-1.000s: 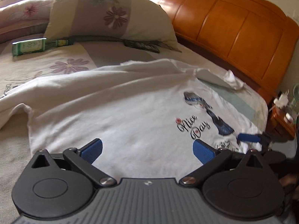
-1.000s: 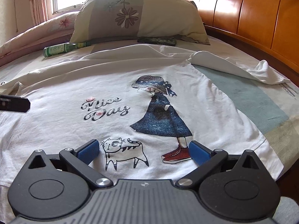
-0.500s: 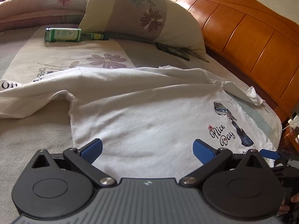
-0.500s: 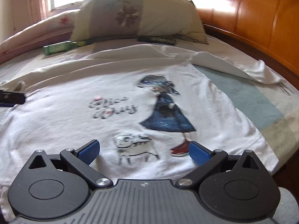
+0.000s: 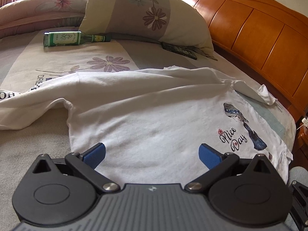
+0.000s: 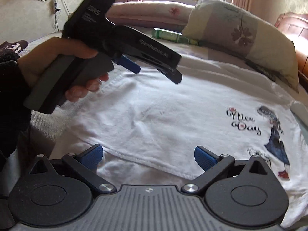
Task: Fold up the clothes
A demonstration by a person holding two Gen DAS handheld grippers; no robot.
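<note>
A white cotton T-shirt printed with a girl and "Nice Day" lies spread face-up on the floral-sheeted bed. The left tongs hover over its plain half, blue pads wide apart — gripping nothing. The right tongs are spread just as wide above the shirt's hem. A green glass bottle lies beside the flowered pillow.

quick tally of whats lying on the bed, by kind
white t-shirt: 1
pillow: 1
green bottle: 1
dark flat item by the pillow, identity unclear: 1
rolled quilt: 1
Total: 5
</note>
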